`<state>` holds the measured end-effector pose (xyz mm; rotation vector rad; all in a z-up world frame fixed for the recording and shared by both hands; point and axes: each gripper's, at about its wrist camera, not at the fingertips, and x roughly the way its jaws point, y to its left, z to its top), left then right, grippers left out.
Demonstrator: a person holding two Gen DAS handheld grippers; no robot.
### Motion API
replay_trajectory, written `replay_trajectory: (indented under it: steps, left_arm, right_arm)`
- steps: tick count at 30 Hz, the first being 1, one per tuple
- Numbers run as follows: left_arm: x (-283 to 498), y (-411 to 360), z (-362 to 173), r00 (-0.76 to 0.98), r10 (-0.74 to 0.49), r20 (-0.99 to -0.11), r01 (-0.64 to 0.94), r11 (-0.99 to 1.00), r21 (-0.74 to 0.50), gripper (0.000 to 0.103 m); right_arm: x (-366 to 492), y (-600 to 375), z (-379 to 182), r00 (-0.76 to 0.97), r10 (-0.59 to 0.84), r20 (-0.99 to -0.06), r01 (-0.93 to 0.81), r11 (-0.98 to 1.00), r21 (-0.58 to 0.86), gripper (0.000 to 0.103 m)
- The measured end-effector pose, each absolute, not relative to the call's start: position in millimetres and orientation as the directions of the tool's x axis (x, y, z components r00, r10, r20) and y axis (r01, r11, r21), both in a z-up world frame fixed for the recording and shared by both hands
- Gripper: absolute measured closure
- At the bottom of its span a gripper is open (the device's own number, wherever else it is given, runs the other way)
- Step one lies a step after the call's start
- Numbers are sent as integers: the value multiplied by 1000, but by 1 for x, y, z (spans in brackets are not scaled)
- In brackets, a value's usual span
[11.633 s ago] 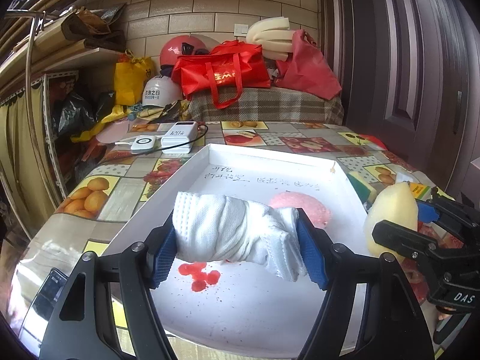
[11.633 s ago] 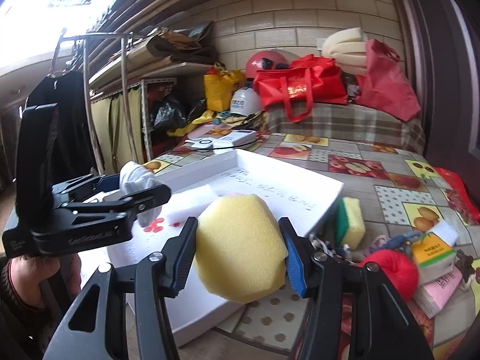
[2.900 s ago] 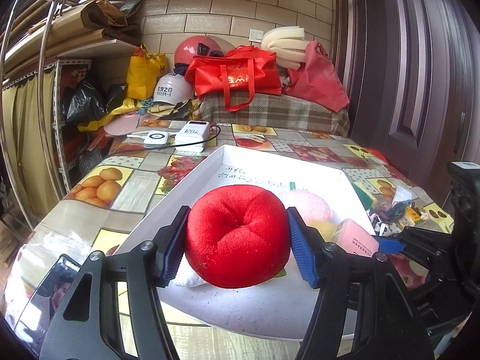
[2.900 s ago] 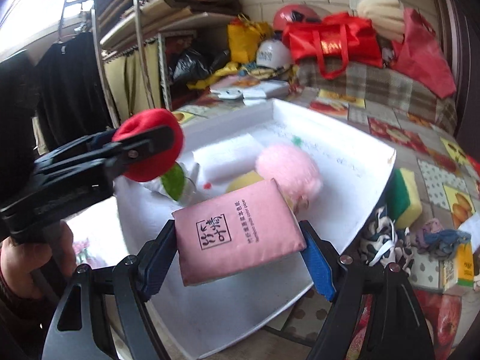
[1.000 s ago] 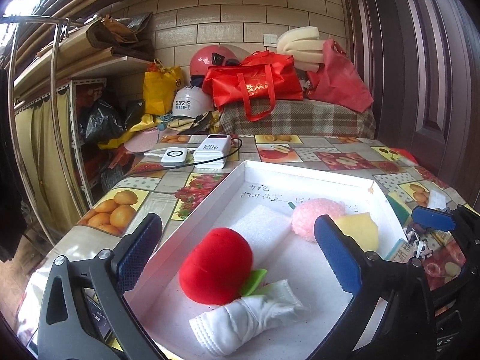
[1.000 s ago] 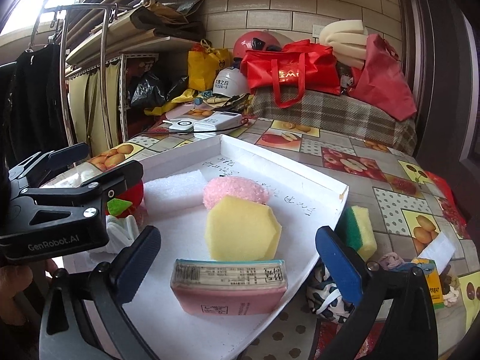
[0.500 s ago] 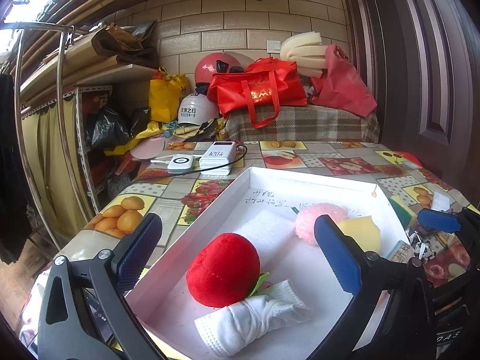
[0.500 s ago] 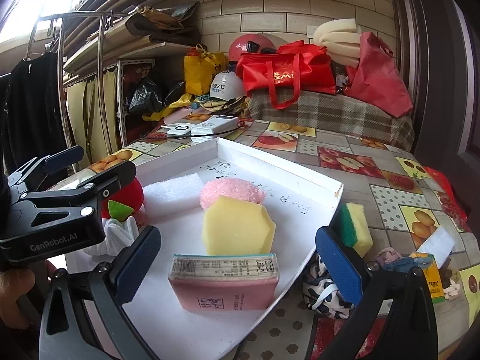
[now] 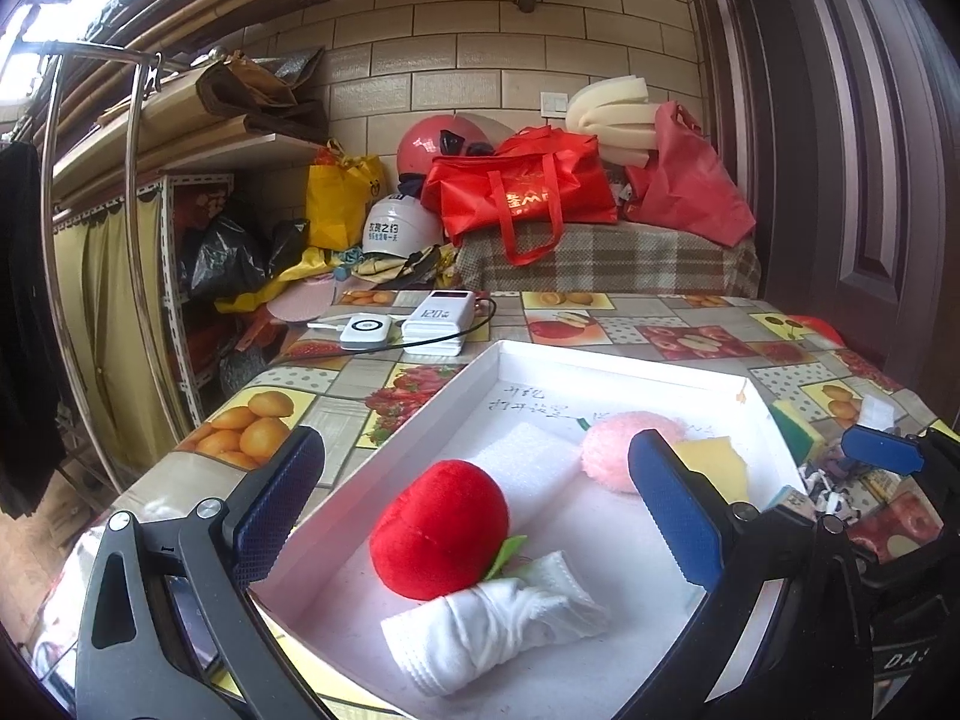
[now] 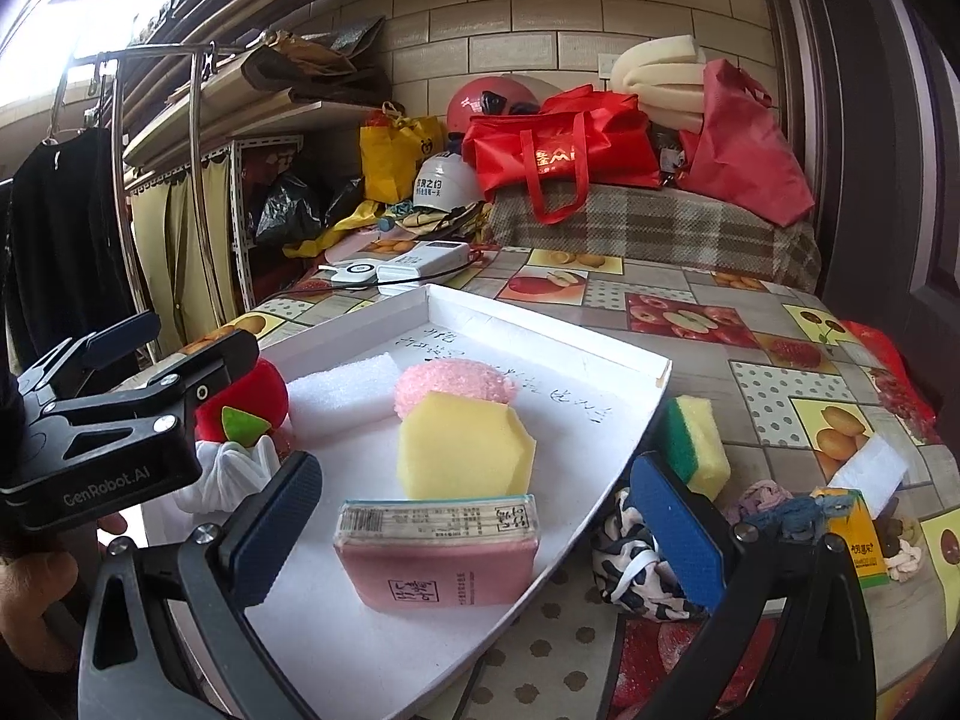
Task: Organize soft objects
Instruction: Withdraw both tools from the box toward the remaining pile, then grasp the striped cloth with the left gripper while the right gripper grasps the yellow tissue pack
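A white tray (image 9: pixel 606 360) (image 10: pixel 558 342) holds a red plush apple (image 9: pixel 441 528) (image 10: pixel 255 396), a rolled white cloth (image 9: pixel 492 624) (image 10: pixel 231 474), a white foam block (image 9: pixel 528 465) (image 10: pixel 345 390), a pink puff (image 9: pixel 618 456) (image 10: pixel 450 381), a yellow sponge (image 9: pixel 714 465) (image 10: pixel 465 447) and a pink tissue pack (image 10: pixel 441 549). My left gripper (image 9: pixel 474 510) is open and empty above the tray's near left corner. My right gripper (image 10: pixel 474 540) is open and empty over the tray's near right edge, just behind the tissue pack.
On the fruit-print tablecloth right of the tray lie a green-and-yellow scrub sponge (image 10: pixel 696 441), a black-and-white cloth (image 10: pixel 630 564), tangled fabric (image 10: pixel 774 504) and a small orange box (image 10: pixel 852 534). Power banks (image 9: pixel 435 324) with a cable lie behind the tray. Bags and helmets fill the back.
Both grippers have drawn back and risen slightly from the tray. The objects in the tray have not moved.
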<state>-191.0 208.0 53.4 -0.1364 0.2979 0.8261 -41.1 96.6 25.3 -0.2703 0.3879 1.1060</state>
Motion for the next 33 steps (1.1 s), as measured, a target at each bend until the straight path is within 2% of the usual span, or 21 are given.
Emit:
replay_trajectory:
  steps: [7, 12, 14, 19, 23, 26, 29, 31, 33]
  left_arm:
    - [-177, 177, 54, 700, 638, -321, -670, 742, 13, 0]
    - [-164, 156, 55, 745, 579, -332, -604, 797, 34, 1]
    - [-159, 149, 54, 755, 563, -336, -584, 810, 45, 1]
    - [-144, 137, 52, 794, 473, -381, -510, 860, 4, 1]
    - [-135, 118, 53, 812, 449, -374, -458, 886, 70, 1]
    - [-128, 112, 53, 826, 401, -396, -415, 908, 53, 1]
    - [-115, 105, 50, 834, 338, -437, -367, 930, 21, 1]
    - [-104, 95, 50, 831, 331, -446, -360, 933, 22, 1]
    - [-92, 84, 49, 839, 303, -453, -328, 944, 23, 1]
  right_arm:
    - [-24, 64, 28, 424, 805, -415, -879, 476, 26, 0]
    - [15, 20, 30, 513, 752, -414, -816, 578, 37, 0]
    - [37, 1, 29, 547, 713, -439, -777, 627, 49, 0]
    - [85, -20, 14, 540, 602, -589, -738, 675, 12, 0]
    - [95, -26, 11, 515, 598, -614, -739, 673, 35, 0]
    - [89, -9, 8, 508, 577, -639, -761, 648, -21, 1]
    - [87, 10, 4, 540, 535, -650, -767, 631, -117, 8]
    - [92, 22, -5, 523, 490, -697, -772, 619, -144, 19]
    - [97, 23, -10, 489, 486, -724, -786, 605, -126, 48]
